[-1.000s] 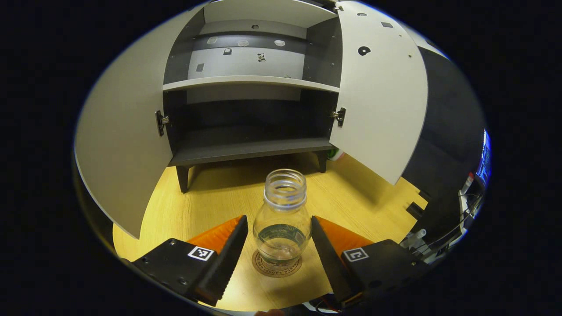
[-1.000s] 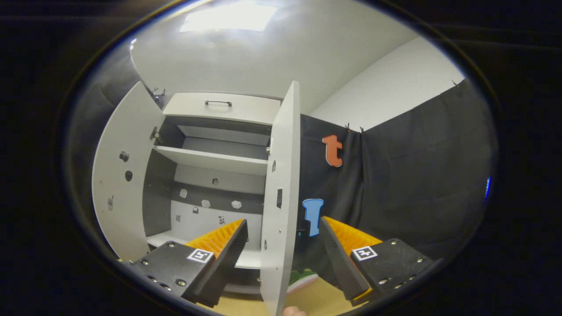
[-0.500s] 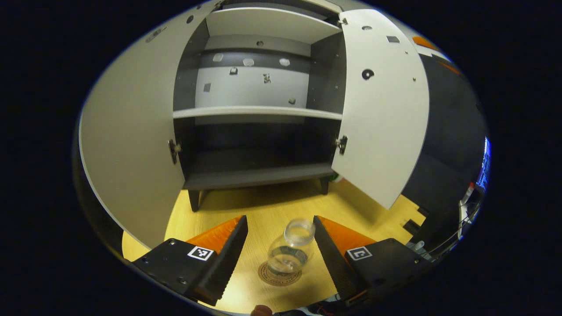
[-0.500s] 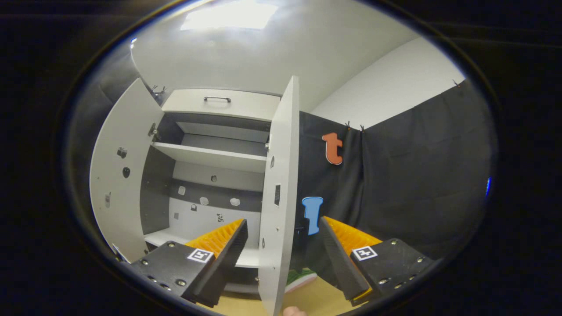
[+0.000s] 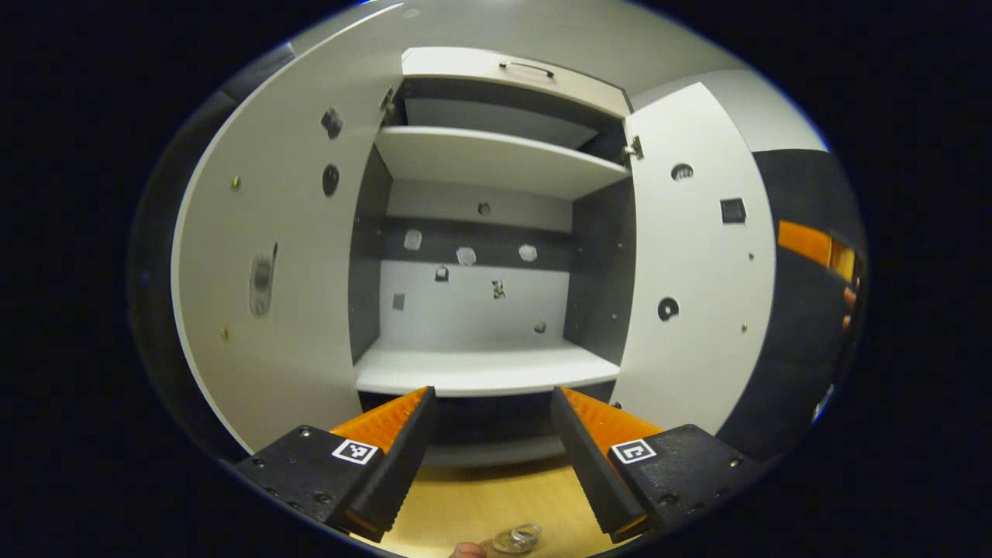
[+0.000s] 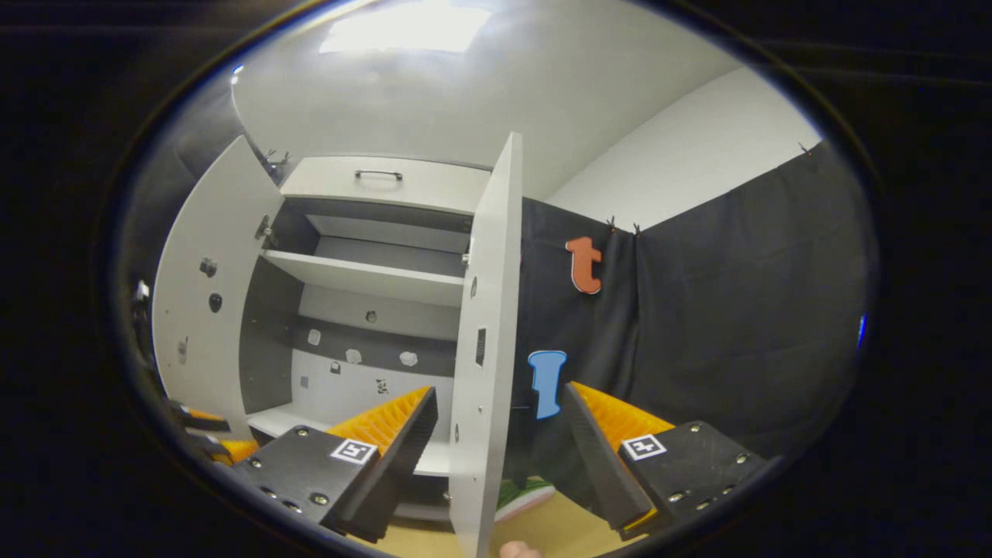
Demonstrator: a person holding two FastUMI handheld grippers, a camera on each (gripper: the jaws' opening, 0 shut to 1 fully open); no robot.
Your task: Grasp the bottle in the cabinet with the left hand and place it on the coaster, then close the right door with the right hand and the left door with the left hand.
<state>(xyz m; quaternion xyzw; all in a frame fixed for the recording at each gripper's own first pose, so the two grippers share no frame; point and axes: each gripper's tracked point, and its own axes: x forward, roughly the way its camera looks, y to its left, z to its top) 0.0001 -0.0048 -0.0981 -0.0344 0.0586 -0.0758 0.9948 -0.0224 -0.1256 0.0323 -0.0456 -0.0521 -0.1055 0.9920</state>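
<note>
Closing next: the right door [image 6: 484, 364] is judged the coming step, since the bottle [image 5: 518, 537] is already set down on the table [image 5: 480, 504].
Key relation: in the right gripper view the right door is seen edge-on, its long axis upright, its near edge standing between the two fingers of the right gripper [image 6: 496, 457].
Nearer hand: the right gripper is placed at that door; the left gripper [image 5: 492, 457] is held well back, facing the open cabinet [image 5: 488, 232].
Right jaws: spread, straddling the door edge; whether a finger touches the panel cannot be told.
Left jaws: spread, nothing held between them.
Bottle: only its rim is seen at the near bottom edge of the left gripper view, below and nearer than the fingers; the coaster under it cannot be made out.
Left door [image 5: 271, 271]: swung wide open at the left, to be shut afterwards.
Push needed: a sideways sweep toward the cabinet is judged enough.
</note>
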